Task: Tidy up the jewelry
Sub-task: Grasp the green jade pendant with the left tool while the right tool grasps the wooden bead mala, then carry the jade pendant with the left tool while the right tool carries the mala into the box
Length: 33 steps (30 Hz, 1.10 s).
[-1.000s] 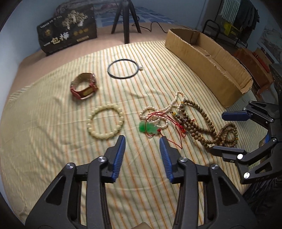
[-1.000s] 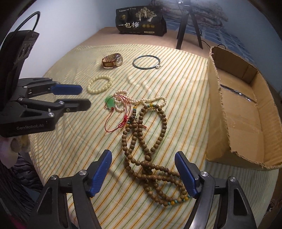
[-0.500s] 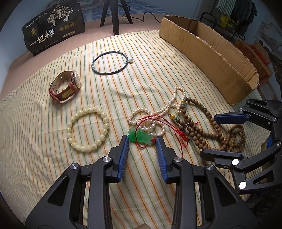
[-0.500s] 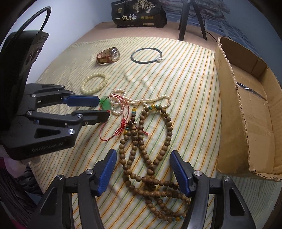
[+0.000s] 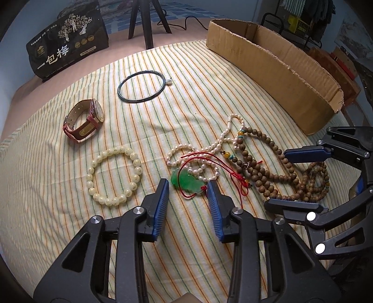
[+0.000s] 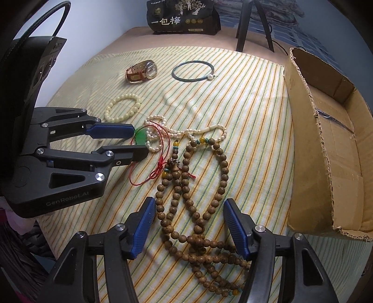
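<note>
Background clutter around my work surface

Striped cloth [image 5: 209,93] covered the bed I worked over. Black bag [image 5: 67,44] with white Chinese characters and a tree print stood at the far edge, on the bare pinkish sheet [image 6: 130,39]. Black tripod legs [image 5: 142,25] stood beside it, cable [image 5: 186,22] trailing behind. Open cardboard box [image 6: 338,149] lay along the cloth's edge. Clothes rack [image 5: 300,16] sat beyond it.

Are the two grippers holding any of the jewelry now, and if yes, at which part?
Nothing is held. The left gripper stands open around the green jade pendant; the right gripper stands open around the brown wooden bead necklace.
</note>
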Tool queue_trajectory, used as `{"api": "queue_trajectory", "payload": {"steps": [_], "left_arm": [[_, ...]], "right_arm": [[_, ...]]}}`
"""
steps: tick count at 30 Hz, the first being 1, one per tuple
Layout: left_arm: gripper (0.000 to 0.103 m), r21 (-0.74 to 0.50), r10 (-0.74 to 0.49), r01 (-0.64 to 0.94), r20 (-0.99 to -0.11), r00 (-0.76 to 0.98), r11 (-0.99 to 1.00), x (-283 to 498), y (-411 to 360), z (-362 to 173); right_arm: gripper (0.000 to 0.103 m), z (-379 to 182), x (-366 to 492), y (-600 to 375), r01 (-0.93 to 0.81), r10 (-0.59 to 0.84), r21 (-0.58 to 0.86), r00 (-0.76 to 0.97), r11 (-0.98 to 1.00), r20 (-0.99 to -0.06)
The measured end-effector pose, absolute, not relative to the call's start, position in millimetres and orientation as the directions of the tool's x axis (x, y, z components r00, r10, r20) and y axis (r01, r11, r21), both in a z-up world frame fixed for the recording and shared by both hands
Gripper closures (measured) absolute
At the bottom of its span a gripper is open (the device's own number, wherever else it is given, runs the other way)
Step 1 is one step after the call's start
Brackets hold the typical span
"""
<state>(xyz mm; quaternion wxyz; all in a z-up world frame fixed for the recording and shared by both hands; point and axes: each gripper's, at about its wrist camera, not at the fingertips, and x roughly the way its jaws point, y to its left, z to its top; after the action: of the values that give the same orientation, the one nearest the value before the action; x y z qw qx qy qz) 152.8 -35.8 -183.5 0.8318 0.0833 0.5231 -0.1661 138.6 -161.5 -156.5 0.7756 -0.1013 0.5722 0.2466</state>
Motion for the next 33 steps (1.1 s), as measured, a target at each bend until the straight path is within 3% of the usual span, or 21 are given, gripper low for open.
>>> {"api": "queue_trajectory", "payload": {"steps": [2, 7, 9, 11, 12, 14, 22, 25, 33], "left_arm": [[0.053, -0.041, -0.196, 0.366, -0.897, 0.397, 0.930, 152, -37, -183], [0.052, 0.005, -0.171, 0.391, -0.895, 0.413, 0.921, 152, -40, -186], [0.056, 0.004, -0.173, 0.390, -0.892, 0.418, 0.921, 153, -40, -186], [0.069, 0.004, -0.175, 0.392, -0.890, 0.420, 0.920, 153, -39, -185], [0.071, 0.002, -0.177, 0.392, -0.890, 0.420, 0.920, 153, -38, -185], [0.072, -0.001, -0.180, 0.393, -0.890, 0.418, 0.920, 152, -37, -184], [0.073, 0.001, -0.179, 0.392, -0.887, 0.425, 0.920, 143, -36, -181], [0.073, -0.004, -0.180, 0.380, -0.886, 0.428, 0.925, 141, -33, -177], [0.073, -0.030, -0.203, 0.349, -0.858, 0.472, 0.937, 133, -24, -153]], "right_arm": [[0.039, -156, 138, -161, -0.499, 0.264, 0.121, 0.226, 0.858, -0.938], [0.039, -156, 137, -161, -0.496, 0.263, 0.122, 0.225, 0.860, -0.938], [0.039, -156, 137, -160, -0.499, 0.259, 0.116, 0.227, 0.859, -0.939], [0.039, -156, 136, -159, -0.503, 0.255, 0.111, 0.227, 0.857, -0.940], [0.040, -157, 137, -159, -0.504, 0.253, 0.109, 0.227, 0.857, -0.940], [0.045, -157, 136, -159, -0.504, 0.247, 0.103, 0.227, 0.857, -0.942], [0.086, -157, 138, -165, -0.491, 0.270, 0.133, 0.218, 0.861, -0.938], [0.092, -155, 136, -166, -0.486, 0.291, 0.157, 0.214, 0.860, -0.932], [0.093, -134, 134, -168, -0.479, 0.334, 0.181, 0.256, 0.859, -0.907]]}}
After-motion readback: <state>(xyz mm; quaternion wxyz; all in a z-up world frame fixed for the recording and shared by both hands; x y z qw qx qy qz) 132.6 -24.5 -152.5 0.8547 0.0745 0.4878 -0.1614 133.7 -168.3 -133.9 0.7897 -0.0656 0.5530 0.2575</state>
